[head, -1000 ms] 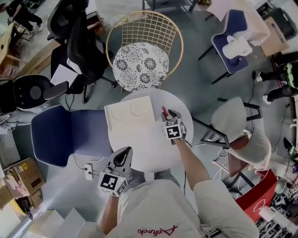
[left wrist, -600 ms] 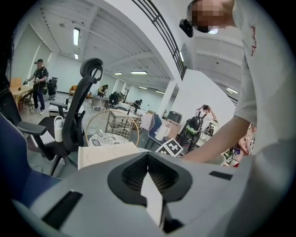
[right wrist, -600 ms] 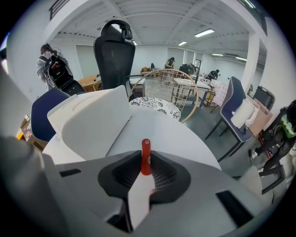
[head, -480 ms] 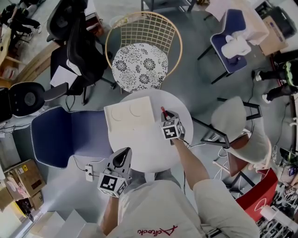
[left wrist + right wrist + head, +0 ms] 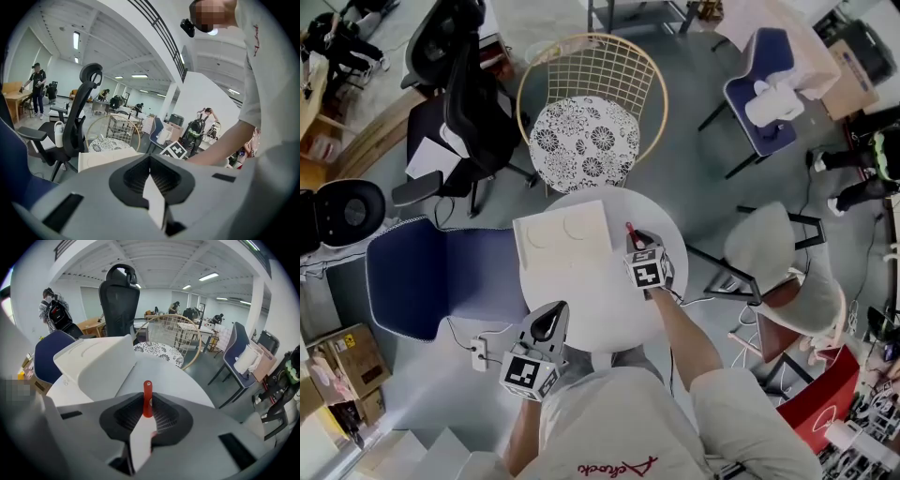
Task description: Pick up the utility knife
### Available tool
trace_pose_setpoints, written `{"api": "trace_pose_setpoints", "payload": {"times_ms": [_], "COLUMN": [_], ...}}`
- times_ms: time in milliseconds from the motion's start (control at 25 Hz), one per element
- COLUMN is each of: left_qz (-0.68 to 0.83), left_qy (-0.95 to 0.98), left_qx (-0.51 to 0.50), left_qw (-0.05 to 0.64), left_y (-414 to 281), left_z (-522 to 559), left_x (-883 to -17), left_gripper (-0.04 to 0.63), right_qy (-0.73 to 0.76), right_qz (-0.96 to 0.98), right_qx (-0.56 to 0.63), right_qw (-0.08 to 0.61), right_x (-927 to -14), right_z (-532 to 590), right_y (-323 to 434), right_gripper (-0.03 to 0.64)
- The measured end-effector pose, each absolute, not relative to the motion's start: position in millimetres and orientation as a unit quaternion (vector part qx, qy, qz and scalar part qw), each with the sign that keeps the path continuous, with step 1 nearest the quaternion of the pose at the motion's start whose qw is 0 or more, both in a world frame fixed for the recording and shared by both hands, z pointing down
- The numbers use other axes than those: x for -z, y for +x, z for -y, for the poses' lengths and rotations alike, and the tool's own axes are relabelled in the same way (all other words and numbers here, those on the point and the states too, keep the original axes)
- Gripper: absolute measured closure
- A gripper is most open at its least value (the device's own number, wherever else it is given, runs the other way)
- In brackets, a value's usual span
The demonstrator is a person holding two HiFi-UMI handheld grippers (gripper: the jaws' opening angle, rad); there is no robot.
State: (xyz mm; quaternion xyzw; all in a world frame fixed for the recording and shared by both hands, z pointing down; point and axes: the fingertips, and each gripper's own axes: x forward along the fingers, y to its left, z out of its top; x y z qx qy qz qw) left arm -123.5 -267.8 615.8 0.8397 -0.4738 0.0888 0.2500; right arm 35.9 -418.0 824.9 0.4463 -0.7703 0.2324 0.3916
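Squeezing the right claw (image 5: 637, 238), just closed around the red utility knife (image 5: 147, 398) at the right side of the counter (image 5: 586, 309) mid-frame, firmly enough for a straight lift, with the empty left claw (image 5: 547, 321) clenched at lower left.

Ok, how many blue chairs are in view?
2. A blue chair beside the round white table, at its left; a second blue chair at upper right, white things on its seat. More may be hidden.

Box (image 5: 562, 234) on counter (image 5: 602, 302), far-left part. Knife (image 5: 630, 228) just right of box, near far-right edge. Wire chair (image 5: 591, 103) behind counter; padded chair (image 5: 431, 272) left.
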Motion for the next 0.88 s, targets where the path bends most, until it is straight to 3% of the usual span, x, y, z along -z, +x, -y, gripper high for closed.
{"api": "trace_pose_setpoints", "payload": {"times_ms": [480,880], "left_qz": [0.470,0.461], "left_qy": [0.849,0.869], "left_qx": [-0.077,-0.054], "left_qw": [0.228,0.174], "left_y": [-113.9,-103.5], "left_z": [264.0,275.4], "left_x": [-601.6,-555.5], "left_gripper": [0.583,0.583], "right_qy": [0.464,0.483], "right_qz": [0.788,0.840], "right_qx": [-0.205,-0.098], "right_qw": [0.349,0.226], "right_x": [-775.8,-626.2], "right_z": [410.8,370.8], "right_y": [39.8,31.5], "right_gripper": [0.551,0.551]}}
